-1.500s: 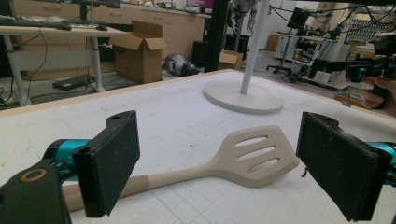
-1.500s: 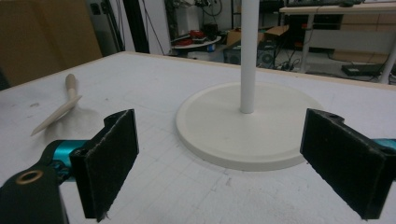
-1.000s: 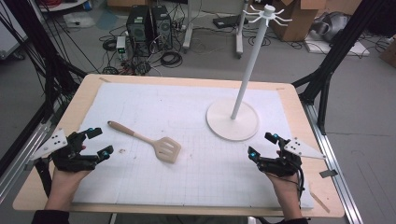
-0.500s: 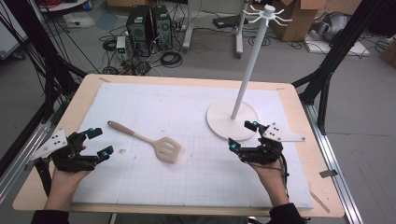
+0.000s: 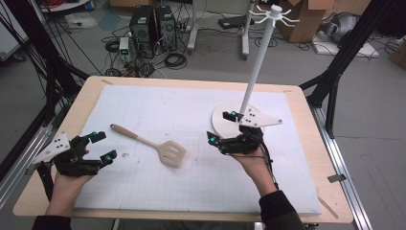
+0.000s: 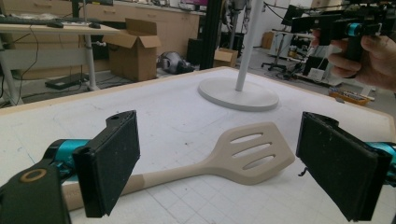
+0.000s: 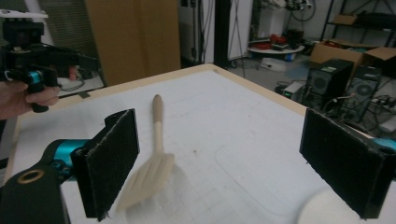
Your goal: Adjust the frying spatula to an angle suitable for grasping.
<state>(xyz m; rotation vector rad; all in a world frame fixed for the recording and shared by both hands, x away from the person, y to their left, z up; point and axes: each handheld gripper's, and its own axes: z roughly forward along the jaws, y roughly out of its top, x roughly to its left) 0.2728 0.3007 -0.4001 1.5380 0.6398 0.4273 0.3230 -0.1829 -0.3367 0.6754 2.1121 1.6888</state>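
Observation:
A beige slotted spatula [image 5: 149, 144] lies flat on the white mat, handle toward the far left, head toward the middle. My left gripper [image 5: 104, 146] rests at the mat's left, open, a short way left of the handle; in the left gripper view the spatula [image 6: 252, 149] lies beyond and between the open jaws of the left gripper [image 6: 226, 163]. My right gripper [image 5: 221, 127] hovers open just right of the spatula head, at the stand's base. In the right gripper view the spatula [image 7: 156, 140] lies ahead of the right gripper [image 7: 224, 163], nearer its left jaw.
A white stand [image 5: 256, 72] with hooks at its top rises from a round base [image 5: 221, 115] at the mat's right rear. The white mat [image 5: 191, 187] covers most of the wooden table [image 5: 330, 191]. Computers, cables and boxes sit on the floor behind.
My right gripper has moved from the table's right front corner leftward and forward, up beside the stand's base and closer to the spatula head. The left gripper and spatula have stayed put.

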